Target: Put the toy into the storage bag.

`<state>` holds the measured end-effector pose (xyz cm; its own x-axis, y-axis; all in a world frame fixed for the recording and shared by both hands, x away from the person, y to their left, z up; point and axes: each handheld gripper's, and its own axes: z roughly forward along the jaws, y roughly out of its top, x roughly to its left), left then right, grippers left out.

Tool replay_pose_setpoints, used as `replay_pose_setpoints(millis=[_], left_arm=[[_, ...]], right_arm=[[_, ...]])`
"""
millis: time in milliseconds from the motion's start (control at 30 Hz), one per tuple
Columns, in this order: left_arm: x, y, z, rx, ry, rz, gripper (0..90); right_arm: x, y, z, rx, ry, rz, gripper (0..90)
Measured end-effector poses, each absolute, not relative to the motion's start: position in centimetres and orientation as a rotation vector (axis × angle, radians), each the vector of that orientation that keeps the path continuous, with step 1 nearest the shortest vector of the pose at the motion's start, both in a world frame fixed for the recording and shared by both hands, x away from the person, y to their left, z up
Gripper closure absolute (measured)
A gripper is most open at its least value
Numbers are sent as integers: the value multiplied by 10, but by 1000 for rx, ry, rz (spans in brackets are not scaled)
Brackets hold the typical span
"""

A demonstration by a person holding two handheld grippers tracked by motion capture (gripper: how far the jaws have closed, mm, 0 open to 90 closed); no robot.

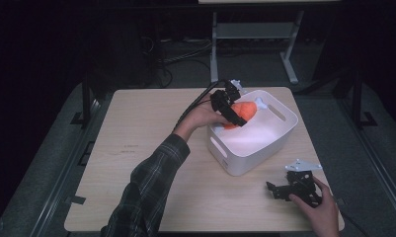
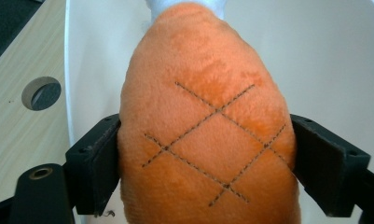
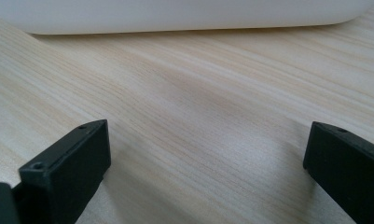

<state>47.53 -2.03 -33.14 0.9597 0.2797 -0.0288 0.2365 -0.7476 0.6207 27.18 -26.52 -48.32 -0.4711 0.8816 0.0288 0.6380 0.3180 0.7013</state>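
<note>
An orange plush drumstick (image 1: 242,111) with a white bone end (image 1: 261,103) hangs in the near-left part of a white plastic bin (image 1: 250,158). My left gripper (image 1: 236,117) reaches over the bin's left rim, its two black pads pressed on the plush's sides. In the left gripper view the plush (image 2: 203,116) with stitched crossing lines sits between the pads of the left gripper (image 2: 203,158), the bin's wall (image 2: 334,60) behind it. My right gripper (image 1: 273,190) rests on the table at the front right, open; in the right gripper view its jaws (image 3: 205,163) stand wide over bare wood.
The light wooden table (image 1: 146,138) has free room at its left and front. The bin (image 3: 175,16) lies just ahead of the right gripper. A round hole (image 2: 41,93) in the tabletop sits left of the bin. Dark floor, cables and a white frame (image 1: 250,29) lie behind.
</note>
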Motion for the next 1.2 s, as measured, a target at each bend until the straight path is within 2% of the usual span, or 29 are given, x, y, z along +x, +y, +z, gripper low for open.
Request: replay_pose_setpoints(millis=[667, 1200], left_arm=[[462, 2, -310, 2411, 352, 134, 150], [441, 60, -306, 2374, 397, 180, 150]], right_arm=[[272, -265, -483, 1355, 2230, 936, 2], [272, -265, -483, 1355, 2230, 938, 2]])
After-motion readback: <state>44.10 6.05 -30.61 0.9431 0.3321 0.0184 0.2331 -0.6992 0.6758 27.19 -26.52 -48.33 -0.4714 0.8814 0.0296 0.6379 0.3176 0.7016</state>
